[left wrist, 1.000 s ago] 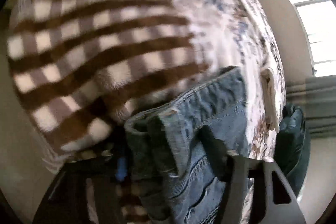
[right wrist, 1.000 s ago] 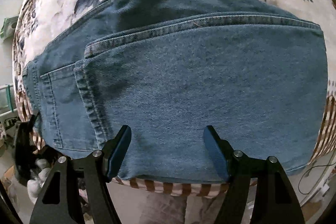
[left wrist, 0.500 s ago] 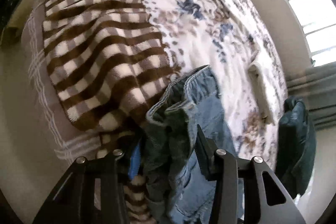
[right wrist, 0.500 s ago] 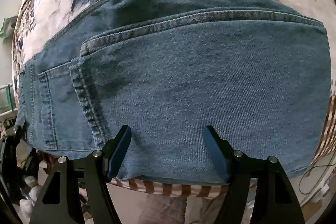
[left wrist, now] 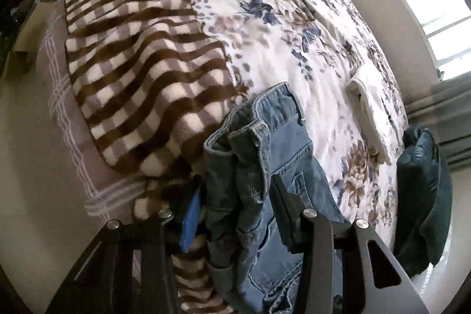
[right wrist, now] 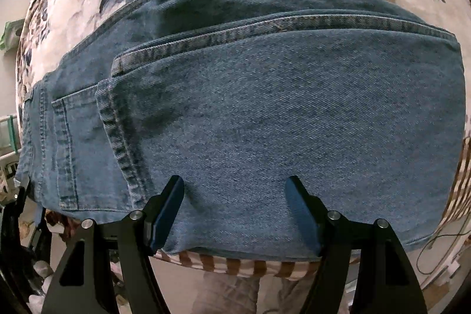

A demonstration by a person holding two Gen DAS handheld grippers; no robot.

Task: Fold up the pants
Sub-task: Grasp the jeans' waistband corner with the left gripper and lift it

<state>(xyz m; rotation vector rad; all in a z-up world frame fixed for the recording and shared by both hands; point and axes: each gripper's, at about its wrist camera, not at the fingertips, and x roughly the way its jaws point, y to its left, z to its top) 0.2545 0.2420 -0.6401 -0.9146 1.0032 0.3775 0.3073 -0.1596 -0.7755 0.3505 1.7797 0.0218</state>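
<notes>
Your left gripper (left wrist: 235, 196) grips the bunched waistband end of the jeans (right wrist: 265, 114) at the bed (left wrist: 294, 34) edge | your right gripper (right wrist: 235, 208) hovers spread, empty, over the folded legs | jeans' long axis runs leftward from right gripper toward the left; left is nearer the waistband

1. I find no readable text, label, brand, number or sign in either wrist view.
2. The jeans (right wrist: 265, 119) show only stitching and seams; I see no lettered tag or patch on them.
3. The blanket (left wrist: 265, 28) carries flower and check patterns only, no words.
</notes>
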